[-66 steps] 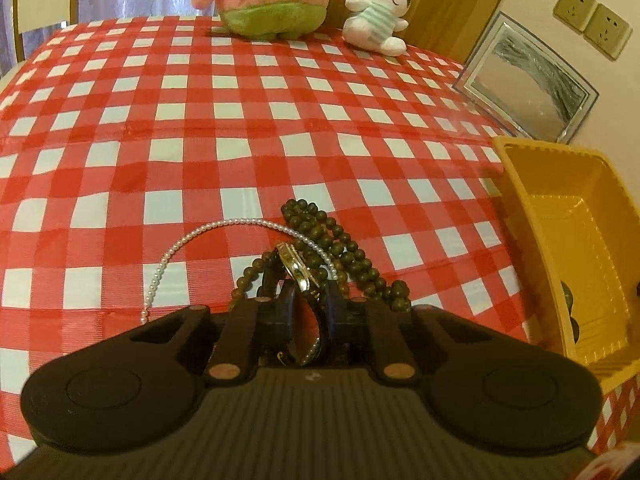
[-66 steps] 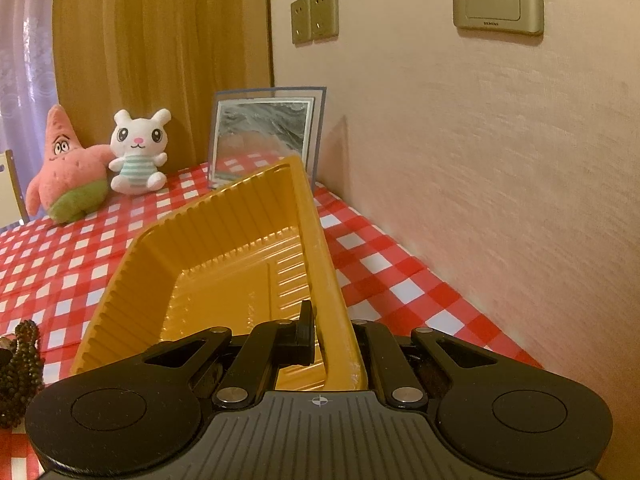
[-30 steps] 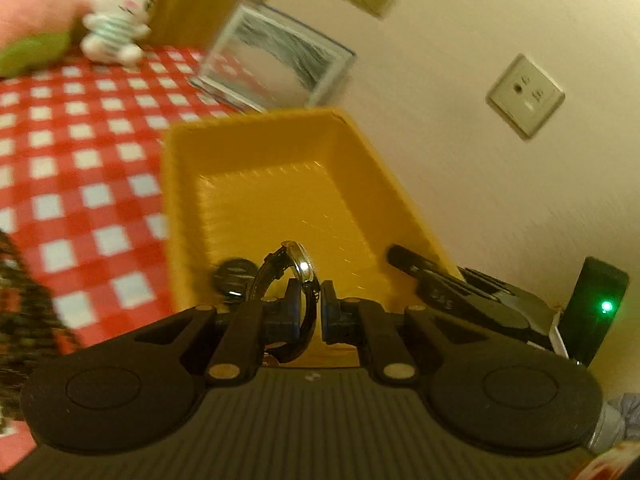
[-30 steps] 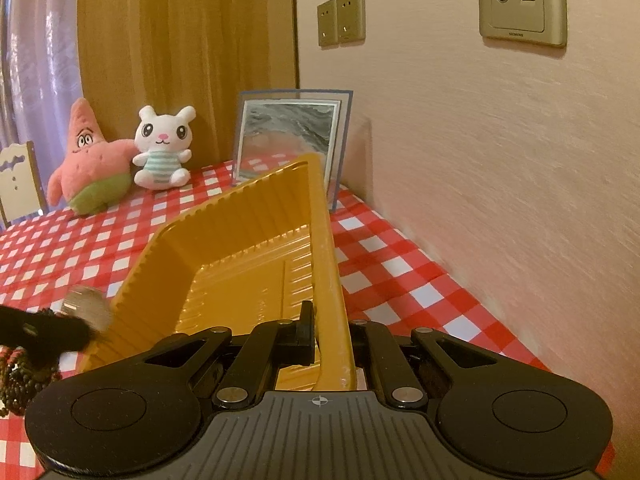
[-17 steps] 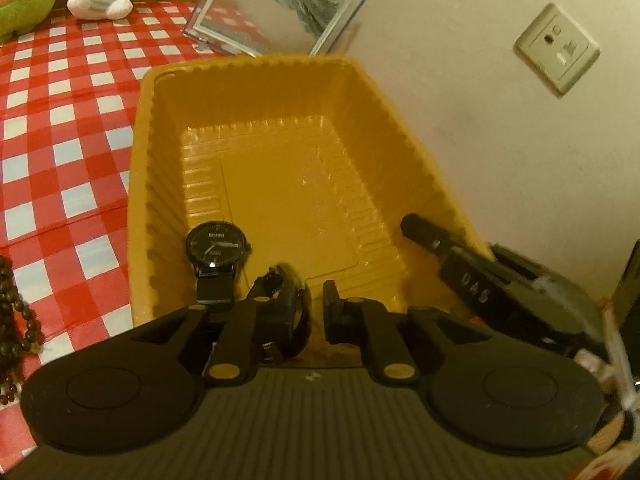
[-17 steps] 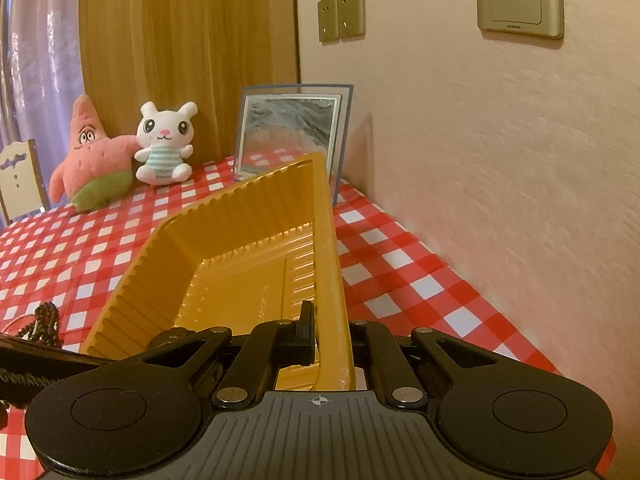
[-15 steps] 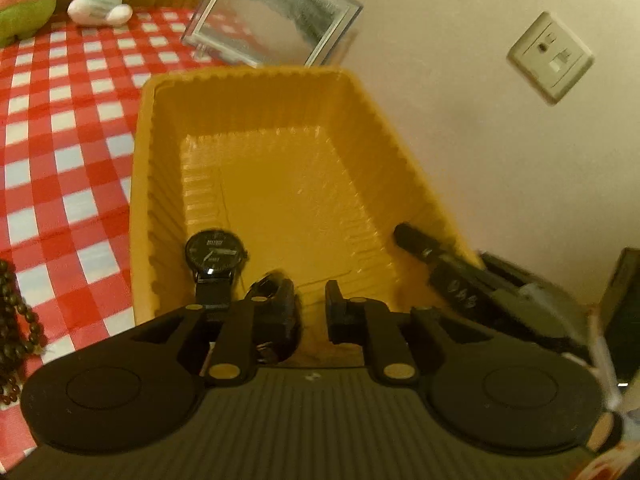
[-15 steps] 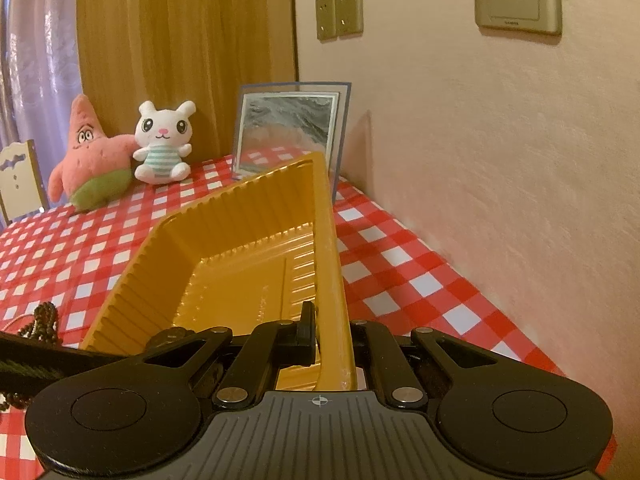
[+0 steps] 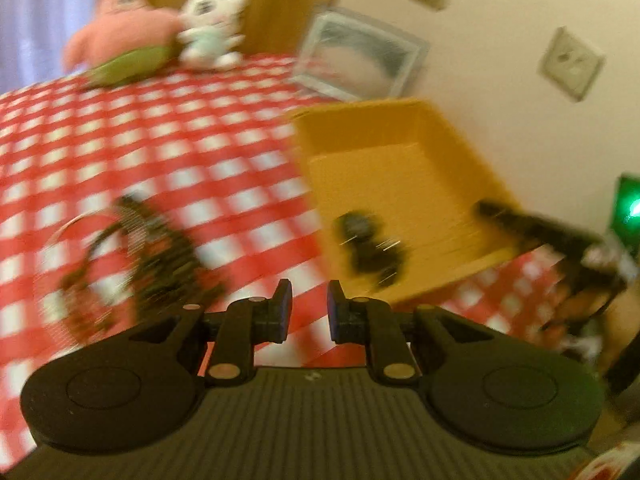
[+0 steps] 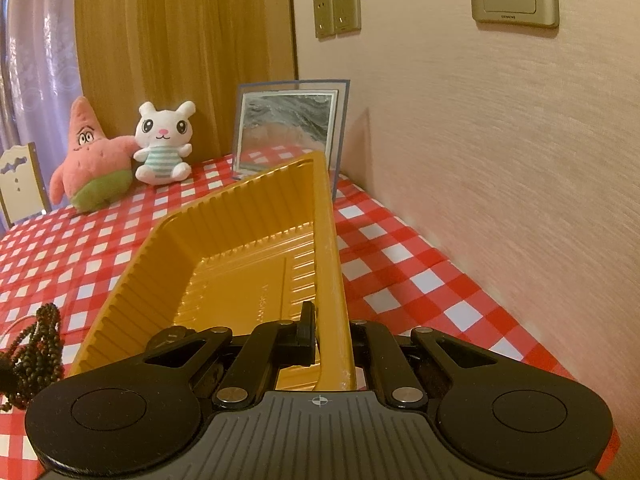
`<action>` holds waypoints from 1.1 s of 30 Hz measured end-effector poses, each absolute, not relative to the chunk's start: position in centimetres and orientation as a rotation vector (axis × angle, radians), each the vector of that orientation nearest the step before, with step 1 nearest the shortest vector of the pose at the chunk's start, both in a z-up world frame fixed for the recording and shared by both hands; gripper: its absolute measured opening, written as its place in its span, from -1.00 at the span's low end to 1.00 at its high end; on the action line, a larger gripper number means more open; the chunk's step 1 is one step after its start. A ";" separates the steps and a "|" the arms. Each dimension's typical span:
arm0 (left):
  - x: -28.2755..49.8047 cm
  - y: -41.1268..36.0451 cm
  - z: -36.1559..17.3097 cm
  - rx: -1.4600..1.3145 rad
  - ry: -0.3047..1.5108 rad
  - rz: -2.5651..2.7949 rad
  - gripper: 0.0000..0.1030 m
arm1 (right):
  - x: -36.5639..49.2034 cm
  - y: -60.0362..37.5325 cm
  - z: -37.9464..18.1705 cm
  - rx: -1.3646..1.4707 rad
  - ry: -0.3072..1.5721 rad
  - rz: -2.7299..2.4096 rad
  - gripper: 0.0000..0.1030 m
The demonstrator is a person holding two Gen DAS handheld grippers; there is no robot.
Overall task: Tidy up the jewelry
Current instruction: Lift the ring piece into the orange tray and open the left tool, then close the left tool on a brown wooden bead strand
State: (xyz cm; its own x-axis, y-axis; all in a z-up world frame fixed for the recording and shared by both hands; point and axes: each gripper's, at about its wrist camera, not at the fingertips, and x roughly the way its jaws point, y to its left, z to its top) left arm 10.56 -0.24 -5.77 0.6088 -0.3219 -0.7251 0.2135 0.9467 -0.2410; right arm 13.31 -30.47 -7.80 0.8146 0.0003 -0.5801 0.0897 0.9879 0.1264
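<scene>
Our left gripper (image 9: 308,306) has dropped the watch (image 9: 370,246) into the yellow tray (image 9: 400,160); its jaws are apart and empty. Our right gripper (image 10: 330,336) stays clamped on the tray's rim. Beads (image 9: 160,256) come next.

Bench (image 10: 400,256) under a red-and-white checked cloth, beige textured wall (image 10: 500,152) with sockets (image 10: 337,8), wooden panel (image 10: 180,40) behind, pale lilac curtain (image 10: 36,60) at left, framed picture (image 10: 290,132) leaning on wall, two plush toys (image 10: 128,152), small white chair back (image 10: 20,178).
</scene>
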 end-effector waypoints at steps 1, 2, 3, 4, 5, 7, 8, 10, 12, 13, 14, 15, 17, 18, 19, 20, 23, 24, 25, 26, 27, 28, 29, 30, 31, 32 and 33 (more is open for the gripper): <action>10.1 0.5 -6.2 -0.118 0.880 -0.272 -0.71 | 13.3 -30.5 -7.8 0.151 0.618 -0.048 -0.90; 9.8 1.2 -6.6 -0.109 0.896 -0.243 -0.71 | 13.3 -30.5 -7.8 0.151 0.618 -0.048 -0.90; 9.5 1.9 -6.9 -0.106 0.908 -0.218 -0.71 | 13.3 -30.5 -7.8 0.150 0.618 -0.047 -0.90; 9.2 2.6 -7.3 -0.102 0.918 -0.190 -0.71 | 13.3 -30.5 -7.8 0.147 0.618 -0.046 -0.90; 8.9 3.0 -7.4 -0.095 0.921 -0.171 -0.71 | 13.2 -30.4 -7.8 0.146 0.619 -0.045 -0.90; 8.4 3.6 -7.7 -0.069 0.921 -0.137 -0.71 | 13.1 -30.4 -7.9 0.145 0.620 -0.046 -0.90; 8.3 3.5 -7.9 -0.056 0.919 -0.126 -0.71 | 13.0 -30.4 -7.9 0.144 0.621 -0.046 -0.90; 8.0 3.5 -7.9 -0.041 0.913 -0.113 -0.71 | 13.0 -30.3 -7.9 0.142 0.623 -0.046 -0.90; 7.9 3.6 -7.9 -0.050 0.909 -0.106 -0.71 | 12.8 -30.2 -8.0 0.139 0.624 -0.046 -0.90; 7.8 3.7 -7.9 -0.056 0.908 -0.102 -0.71 | 12.7 -30.2 -7.9 0.139 0.624 -0.046 -0.90; 7.8 3.6 -8.0 -0.055 0.905 -0.095 -0.71 | 12.7 -30.2 -7.9 0.139 0.625 -0.046 -0.90; 7.8 3.8 -8.0 -0.052 0.901 -0.087 -0.71 | 12.6 -30.2 -8.0 0.139 0.626 -0.046 -0.90; 7.9 4.1 -8.1 -0.045 0.899 -0.070 -0.71 | 12.5 -30.2 -7.9 0.141 0.629 -0.047 -0.90; 8.0 4.4 -8.1 -0.042 0.898 -0.062 -0.71 | 12.5 -30.2 -8.0 0.141 0.630 -0.047 -0.90; 8.1 4.7 -8.2 -0.038 0.896 -0.053 -0.71 | 12.5 -30.3 -8.0 0.141 0.630 -0.047 -0.90; 8.3 5.0 -8.2 -0.035 0.894 -0.042 -0.71 | 12.5 -30.3 -8.0 0.142 0.631 -0.048 -0.90; 8.8 5.9 -8.2 -0.034 0.885 -0.009 -0.71 | 12.6 -30.3 -8.0 0.148 0.633 -0.051 -0.90; 9.0 6.2 -8.2 -0.036 0.884 0.001 -0.71 | 12.6 -30.3 -8.0 0.148 0.634 -0.052 -0.90; 9.1 6.5 -8.3 -0.037 0.884 0.009 -0.71 | 12.6 -30.3 -8.0 0.148 0.634 -0.052 -0.90; 9.3 6.8 -8.3 -0.035 0.884 0.017 -0.71 | 12.6 -30.3 -8.0 0.149 0.634 -0.052 -0.90; 9.5 7.0 -8.4 -0.032 0.884 0.024 -0.71 | 12.6 -30.3 -8.0 0.150 0.634 -0.053 -0.90; 9.6 7.3 -8.5 -0.027 0.884 0.030 -0.71 | 12.7 -30.3 -8.0 0.151 0.635 -0.055 -0.90; 9.9 7.6 -8.6 -0.021 0.885 0.035 -0.71 | 12.7 -30.3 -8.0 0.151 0.635 -0.057 -0.91; 10.1 7.8 -8.8 -0.015 0.886 0.041 -0.71 | 12.8 -30.4 -8.0 0.153 0.633 -0.059 -0.91; 10.4 8.1 -8.9 -0.010 0.888 0.047 -0.71 | 12.8 -30.5 -8.0 0.158 0.634 -0.058 -0.91; 10.8 8.3 -9.0 -0.005 0.890 0.051 -0.71 | 12.8 -30.5 -8.0 0.160 0.635 -0.060 -0.91; 11.2 8.6 -9.2 -0.002 0.890 0.056 -0.71 | 12.8 -30.5 -8.1 0.160 0.634 -0.060 -0.91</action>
State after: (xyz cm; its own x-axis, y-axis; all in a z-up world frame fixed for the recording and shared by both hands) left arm 11.17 8.60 -9.17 0.6283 0.0477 -0.7765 -0.0493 0.9986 0.0215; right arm 12.83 -30.52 -8.05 0.8047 -0.0074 -0.5937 0.1049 0.9860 0.1299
